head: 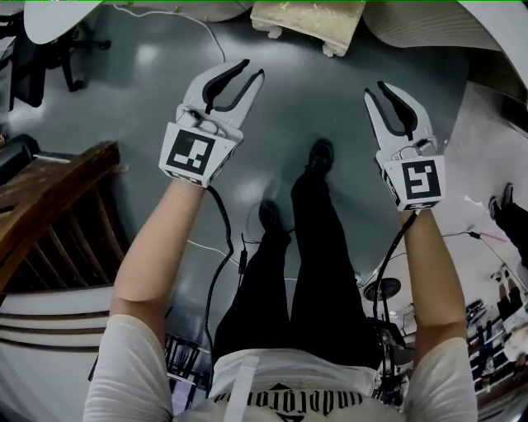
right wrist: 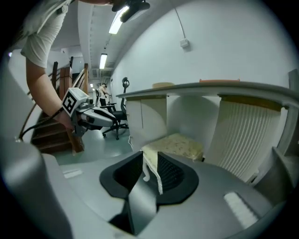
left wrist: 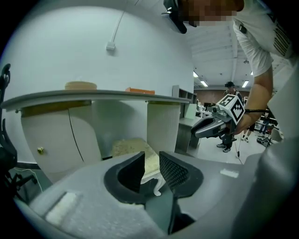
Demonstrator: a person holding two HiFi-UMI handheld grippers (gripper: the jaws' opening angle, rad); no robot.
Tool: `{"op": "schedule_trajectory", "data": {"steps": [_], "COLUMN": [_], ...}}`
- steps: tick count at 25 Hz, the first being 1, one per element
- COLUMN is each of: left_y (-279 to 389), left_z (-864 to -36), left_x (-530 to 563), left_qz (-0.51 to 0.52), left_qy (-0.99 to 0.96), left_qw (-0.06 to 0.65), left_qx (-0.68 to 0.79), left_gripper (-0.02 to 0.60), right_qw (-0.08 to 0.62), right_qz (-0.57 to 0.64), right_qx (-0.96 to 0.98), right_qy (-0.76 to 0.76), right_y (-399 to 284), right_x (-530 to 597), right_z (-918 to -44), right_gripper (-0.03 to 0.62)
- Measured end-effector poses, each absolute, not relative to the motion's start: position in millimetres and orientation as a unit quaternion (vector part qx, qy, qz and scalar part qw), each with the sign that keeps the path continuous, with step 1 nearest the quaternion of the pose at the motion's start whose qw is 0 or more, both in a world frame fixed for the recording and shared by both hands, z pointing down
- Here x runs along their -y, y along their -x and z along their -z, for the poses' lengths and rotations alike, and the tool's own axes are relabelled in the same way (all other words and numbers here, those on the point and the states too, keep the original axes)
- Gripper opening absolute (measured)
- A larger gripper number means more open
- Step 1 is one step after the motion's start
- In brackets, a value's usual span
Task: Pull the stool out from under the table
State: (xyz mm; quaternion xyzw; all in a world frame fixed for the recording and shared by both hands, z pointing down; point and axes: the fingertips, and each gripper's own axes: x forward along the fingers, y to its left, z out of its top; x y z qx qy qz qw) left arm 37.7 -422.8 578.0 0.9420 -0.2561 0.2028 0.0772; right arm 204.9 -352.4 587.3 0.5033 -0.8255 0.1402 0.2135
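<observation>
The stool (head: 307, 20), a cream cushion on white legs, stands under the white table (head: 429, 25) at the top of the head view. Both grippers hang in the air over the grey floor, short of the stool and apart from it. My left gripper (head: 252, 69) is open with nothing between its fingers. My right gripper (head: 375, 91) is open too, also with nothing in it. In the left gripper view the stool (left wrist: 128, 147) shows beyond the parted jaws (left wrist: 152, 161), under the tabletop (left wrist: 93, 95). In the right gripper view the stool (right wrist: 180, 145) lies ahead of that gripper (right wrist: 150, 161).
A wooden staircase (head: 49, 206) rises at the left. The person's legs and shoes (head: 318, 157) stand below the grippers, with cables (head: 219, 247) trailing on the floor. A ribbed white table base (right wrist: 243, 135) stands right of the stool. An office chair (right wrist: 117, 119) sits farther off.
</observation>
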Motion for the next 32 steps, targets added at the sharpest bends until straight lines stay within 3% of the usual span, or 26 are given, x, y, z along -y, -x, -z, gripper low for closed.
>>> {"op": "schedule_trajectory", "data": {"steps": [8, 12, 14, 22, 25, 32], "left_y": [-36.3, -49.2, -46.6, -29.0, -18.0, -38.6], "left_z": [-713.9, -776.5, -798.8, -891.8, -921.6, -947.9], "left_x": [462.1, 465.9, 475.4, 528.0, 545.3, 559.1], "left_qz": [-0.231, -0.258, -0.261, -0.305, -0.324, -0.363], "left_qy": [-0.923, -0.923, -0.919, -0.88, -0.855, -0.857], "left_qw": [0.095, 0.093, 0.097, 0.108, 0.125, 0.08], "left_qx": [0.294, 0.269, 0.279, 0.347, 0.385, 0.358], "left_gripper": [0.181, 0.189, 0.238, 0.322, 0.334, 0.334], "right_qw": [0.218, 0.246, 0.263, 0.275, 0.279, 0.27], "right_qz": [-0.174, -0.174, -0.169, -0.205, -0.216, -0.232], "right_qx": [0.797, 0.799, 0.801, 0.796, 0.79, 0.776], "right_qy": [-0.536, -0.52, -0.51, -0.498, -0.501, -0.52], "right_y": [-220.6, -221.5, -222.6, -228.7, -229.8, -227.4], "right_x": [385.9, 398.4, 405.2, 435.2, 443.5, 443.0], "right_z": [-726.0, -789.7, -816.4, -895.6, -911.0, -931.9], "right_gripper": [0.171, 0.213, 0.236, 0.308, 0.321, 0.324]}}
